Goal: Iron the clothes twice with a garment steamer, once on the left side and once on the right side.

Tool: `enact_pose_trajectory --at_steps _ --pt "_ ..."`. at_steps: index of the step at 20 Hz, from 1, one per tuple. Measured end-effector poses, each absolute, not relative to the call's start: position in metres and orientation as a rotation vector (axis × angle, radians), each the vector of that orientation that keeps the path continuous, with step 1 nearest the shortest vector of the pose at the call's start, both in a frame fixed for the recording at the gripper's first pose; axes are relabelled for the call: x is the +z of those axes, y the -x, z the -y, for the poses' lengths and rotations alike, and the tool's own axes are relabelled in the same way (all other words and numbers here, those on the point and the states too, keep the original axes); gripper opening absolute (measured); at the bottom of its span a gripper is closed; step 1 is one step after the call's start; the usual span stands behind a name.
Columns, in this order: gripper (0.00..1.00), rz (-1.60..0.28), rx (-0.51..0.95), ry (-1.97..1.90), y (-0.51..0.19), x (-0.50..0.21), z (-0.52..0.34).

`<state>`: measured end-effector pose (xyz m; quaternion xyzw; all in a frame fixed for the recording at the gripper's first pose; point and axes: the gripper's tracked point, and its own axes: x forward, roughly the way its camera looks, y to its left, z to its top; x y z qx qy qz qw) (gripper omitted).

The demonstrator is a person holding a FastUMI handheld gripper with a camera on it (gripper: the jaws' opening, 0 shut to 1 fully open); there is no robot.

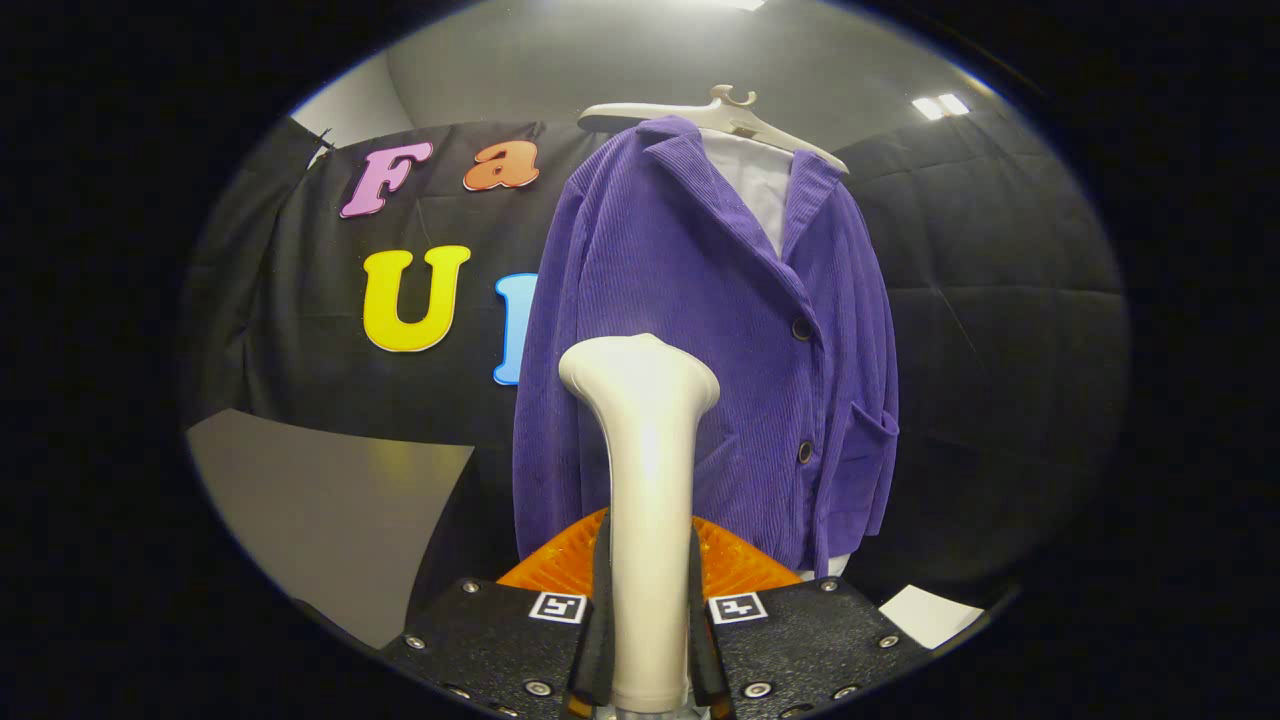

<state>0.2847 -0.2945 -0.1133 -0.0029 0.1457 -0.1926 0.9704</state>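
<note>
A: Start nearest. What is the gripper [650, 625] doing?

B: Its two fingers [601, 620] are closed tight on the handle of the garment steamer [648, 500], one pressing each side. The gap between them is just the width of that handle.

A: And the steamer itself?

B: A pale, smooth body standing upright between the fingers, flaring at the top into a wider head that points ahead toward the clothing. No brand or writing can be made out on it.

A: Any markings close in?

B: Two small square black-and-white coded tags [558, 606] sit on the gripper body, one either side of the handle. They carry a pattern, not words.

A: What lies just beyond the fingers?

B: A purple corduroy jacket [700, 330], hanging straight ahead. The steamer head stands in front of its lower left panel; whether it touches the cloth I cannot tell. Two dark buttons [802, 328] run down the front, and a patch pocket [862, 450] sits low on the side to the right of the fingers. I cannot see anything in the pocket.

A: Farther up?

B: A white lining shows at the open collar, and the jacket hangs from a white hanger [720, 115]. No label is readable there.
</note>
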Motion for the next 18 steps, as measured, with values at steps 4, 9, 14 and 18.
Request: enact_pose_trajectory --at_steps 4,9,14,18 --pt "0.3 -0.355 -0.383 -0.006 -0.266 -0.157 0.295" --pt "0.3 -0.399 -0.39 -0.025 -0.241 -0.203 0.298" --pt "0.3 -0.472 -0.37 -0.03 -0.22 -0.243 0.292" --pt "0.3 -0.464 -0.367 -0.039 -0.206 -0.246 0.284"
